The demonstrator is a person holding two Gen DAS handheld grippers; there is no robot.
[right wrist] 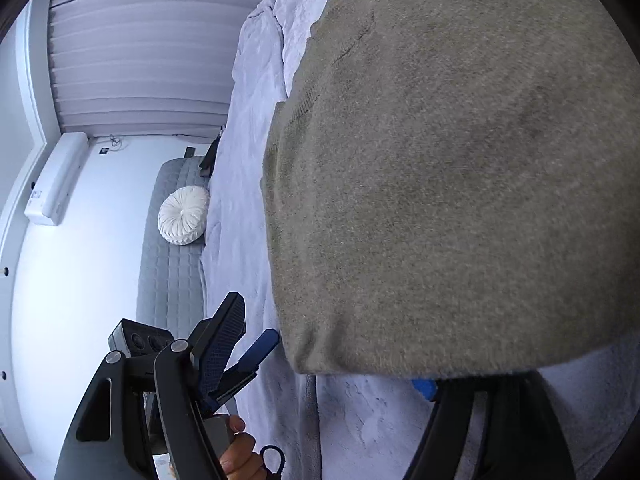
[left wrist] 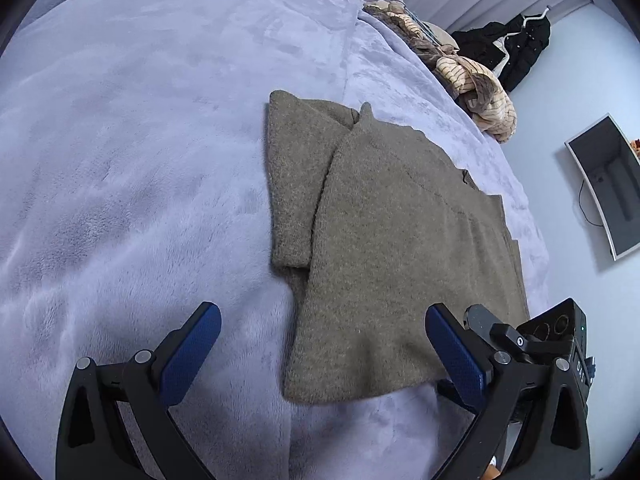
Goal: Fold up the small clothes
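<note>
A grey-brown knitted sweater (left wrist: pixel 384 248) lies partly folded on a bed covered by a pale lavender plush blanket (left wrist: pixel 140 140). One sleeve is folded across its far left part, and the hem points toward the camera.

In the left wrist view, the left gripper (left wrist: pixel 323 354) hangs just above the near hem with its blue-padded fingers (left wrist: pixel 192 354) spread wide, nothing between them. The other gripper's black body pokes in at the lower right corner, with small pale characters on its side, too blurred to read.

In the right wrist view, the sweater fills most of the frame. The right gripper (right wrist: pixel 344 364) has one finger at lower left; the other finger's blue pad is mostly hidden beneath the sweater's edge. Its fingers stand wide apart, not pinching the cloth. The left gripper and the person's hand (right wrist: pixel 236 452) holding it show at the bottom left.

A heap of striped beige clothes (left wrist: pixel 476 80) sits at the bed's far edge. A white wall unit (right wrist: pixel 56 180) carries a small label, unreadable. A round white cushion (right wrist: pixel 184 214) rests on a grey quilted surface.
</note>
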